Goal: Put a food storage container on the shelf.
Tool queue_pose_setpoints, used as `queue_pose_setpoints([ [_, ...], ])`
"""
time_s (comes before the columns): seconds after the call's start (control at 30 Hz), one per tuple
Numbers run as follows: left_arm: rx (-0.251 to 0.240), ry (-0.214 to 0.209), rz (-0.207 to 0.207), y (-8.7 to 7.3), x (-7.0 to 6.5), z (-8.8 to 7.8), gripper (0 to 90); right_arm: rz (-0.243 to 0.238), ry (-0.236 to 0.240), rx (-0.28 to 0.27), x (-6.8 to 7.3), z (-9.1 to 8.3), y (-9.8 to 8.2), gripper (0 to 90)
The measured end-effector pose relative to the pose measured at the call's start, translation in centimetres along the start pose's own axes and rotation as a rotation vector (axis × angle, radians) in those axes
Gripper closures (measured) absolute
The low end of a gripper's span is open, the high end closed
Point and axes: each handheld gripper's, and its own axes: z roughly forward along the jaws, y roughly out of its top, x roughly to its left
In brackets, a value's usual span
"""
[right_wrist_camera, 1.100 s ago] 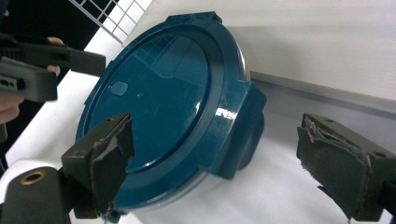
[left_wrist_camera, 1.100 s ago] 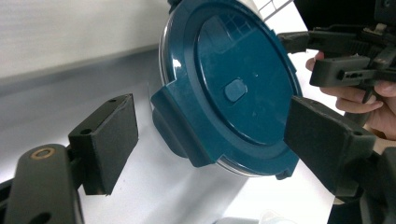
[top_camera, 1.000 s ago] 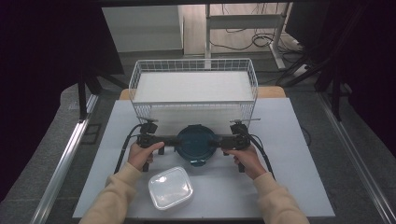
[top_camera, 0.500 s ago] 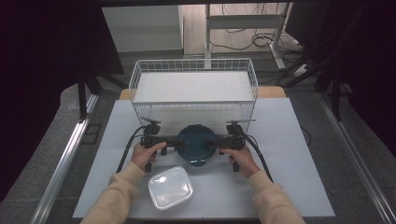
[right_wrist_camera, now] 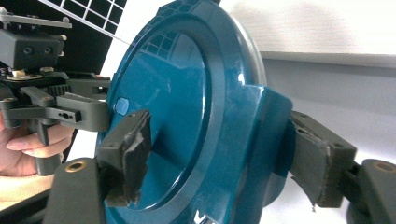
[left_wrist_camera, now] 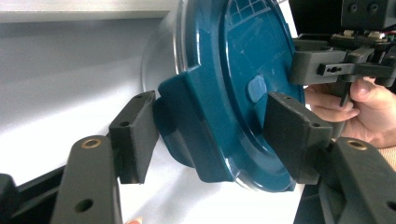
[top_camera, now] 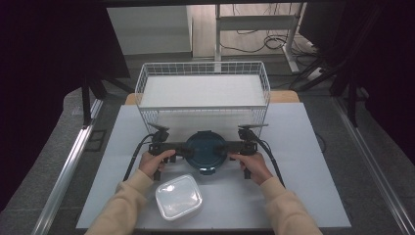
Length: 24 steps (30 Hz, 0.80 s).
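Both hand-held grippers, left (top_camera: 182, 149) and right (top_camera: 230, 148), have just been closing around side clips of the round blue-lidded container (top_camera: 206, 150), not yet lifted off the table (top_camera: 303, 161) before the wire basket (top_camera: 203, 90).

Round blue container (top_camera: 206, 151) on table (top_camera: 313, 166), left tool (top_camera: 182, 150) and right tool (top_camera: 229, 148) flanking it, jaws closing; wire basket (top_camera: 203, 90) behind, white lidded box (top_camera: 178, 197) in front.
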Motion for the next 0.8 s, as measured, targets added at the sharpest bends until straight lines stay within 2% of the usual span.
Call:
queue_pose_setpoints([
  [0.2, 0.000, 0.009, -0.016, 0.0, -0.4, -0.2, 40.0, 0.025, -0.009, 0.001, 0.3, -0.7, 0.0, 32.2],
  [0.4, -0.012, 0.001, -0.016, 0.1, -0.7, -0.7, 43.6, 0.030, -0.007, -0.032, 0.8, -1.2, -0.1, 36.0],
  [0.47, -0.036, -0.005, -0.016, 0.1, -0.8, -0.9, 45.4, 0.012, -0.009, -0.051, 1.2, -1.6, -0.1, 37.2],
  [0.53, -0.036, -0.003, -0.012, 0.1, -0.8, -0.9, 45.3, -0.002, -0.014, -0.049, 1.2, -1.6, -0.2, 37.3],
  [0.57, -0.049, -0.003, -0.022, 0.1, -1.0, -0.9, 45.1, -0.004, -0.015, -0.051, 1.3, -1.6, -0.2, 37.3],
  [0.7, -0.056, -0.007, -0.016, 0.1, -1.3, -1.0, 45.4, 0.001, -0.009, -0.062, 1.4, -1.9, -0.1, 37.4],
  [0.77, -0.058, -0.012, -0.009, 0.2, -1.7, -1.2, 45.6, -0.008, -0.009, -0.077, 1.6, -2.2, 0.0, 37.6],
  [0.8, -0.059, -0.011, 0.009, 0.3, -2.1, -1.4, 45.7, -0.024, -0.006, -0.083, 1.9, -2.6, 0.1, 37.5],
])
